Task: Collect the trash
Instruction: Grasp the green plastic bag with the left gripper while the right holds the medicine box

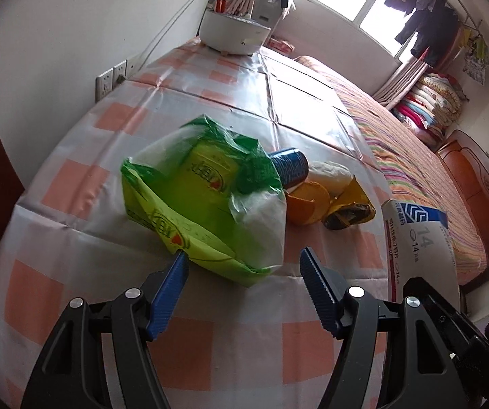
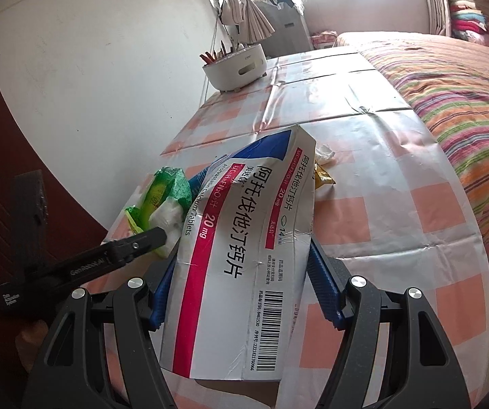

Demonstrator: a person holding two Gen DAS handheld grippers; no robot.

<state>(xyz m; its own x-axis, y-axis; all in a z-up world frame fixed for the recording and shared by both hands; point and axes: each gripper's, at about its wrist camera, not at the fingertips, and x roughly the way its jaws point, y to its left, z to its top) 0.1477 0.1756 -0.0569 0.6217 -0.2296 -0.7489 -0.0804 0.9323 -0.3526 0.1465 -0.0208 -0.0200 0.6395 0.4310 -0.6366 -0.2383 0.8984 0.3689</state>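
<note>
A green and white plastic bag lies open on the checked tablecloth, with a green carton inside. My left gripper is open just in front of the bag's near edge, its left fingertip touching the bag. Behind the bag lie a blue cup, an orange peel, a white tissue and a yellow wrapper. My right gripper is shut on a white, red and blue medicine box, held above the table right of the bag. The box also shows in the left wrist view.
A white round container with sticks stands at the table's far end by the wall. Wall sockets sit left of the table. A bed with a striped cover runs along the table's right side. A dark door is at left.
</note>
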